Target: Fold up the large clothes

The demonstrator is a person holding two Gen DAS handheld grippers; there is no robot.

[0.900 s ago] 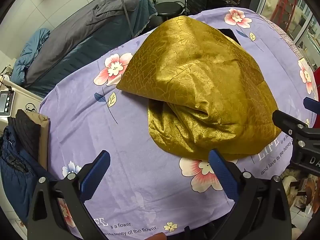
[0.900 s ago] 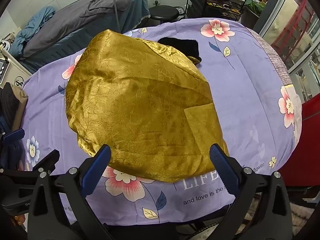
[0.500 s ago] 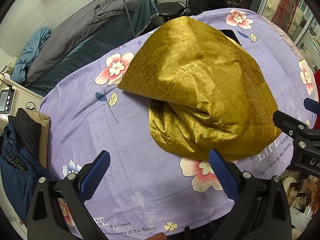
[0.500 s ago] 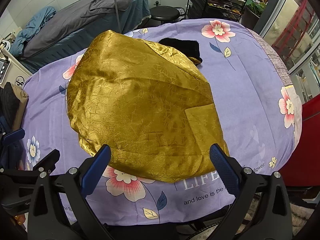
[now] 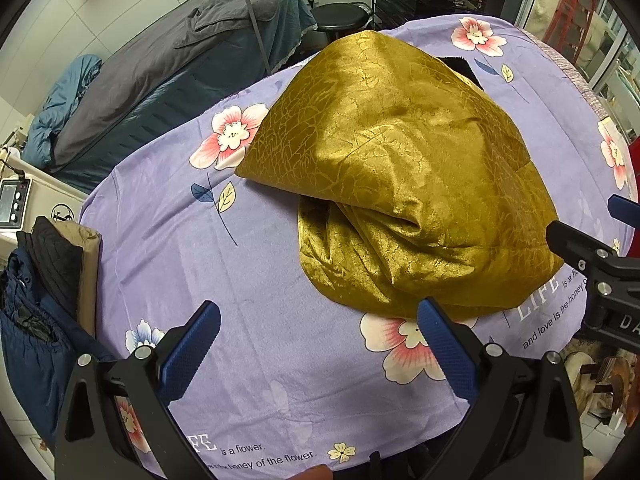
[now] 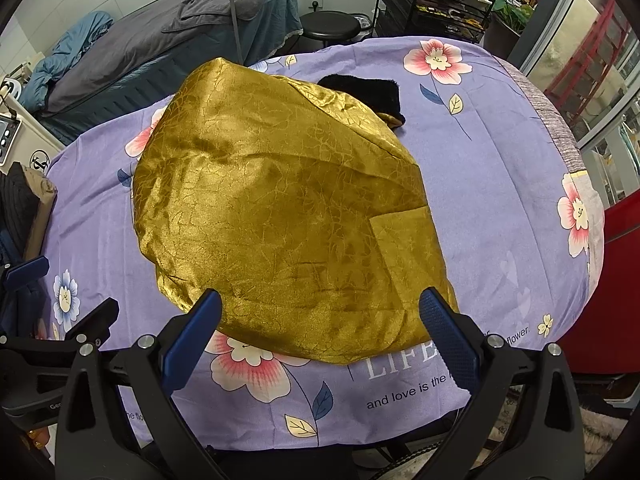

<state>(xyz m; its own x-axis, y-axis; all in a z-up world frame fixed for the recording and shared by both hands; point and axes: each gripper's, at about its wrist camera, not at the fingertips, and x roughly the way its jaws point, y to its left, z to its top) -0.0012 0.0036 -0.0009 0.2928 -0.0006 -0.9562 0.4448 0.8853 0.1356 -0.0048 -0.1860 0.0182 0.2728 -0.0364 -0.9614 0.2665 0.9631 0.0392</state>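
A shiny gold garment [image 5: 404,176] [image 6: 288,216] lies folded over in a heap on a table under a purple flowered sheet [image 5: 248,280] [image 6: 496,168]. A black furry collar [image 6: 368,90] pokes out at its far side. My left gripper [image 5: 320,328] hovers above the sheet near the front edge, wide open and empty, with the garment's near hem just beyond its right finger. My right gripper [image 6: 320,320] is also wide open, held over the garment's near hem without touching it. Each gripper shows at the edge of the other's view.
A cot with grey and teal covers [image 5: 168,80] stands behind the table. A black stool [image 6: 330,26] and a wire shelf rack [image 6: 432,0] are at the back. Dark folded clothes [image 5: 44,280] are stacked at the left. A red object [image 6: 624,260] borders the right edge.
Hardly anything differs; both views have shifted only slightly, and the garment lies as before. Both grippers stay open.
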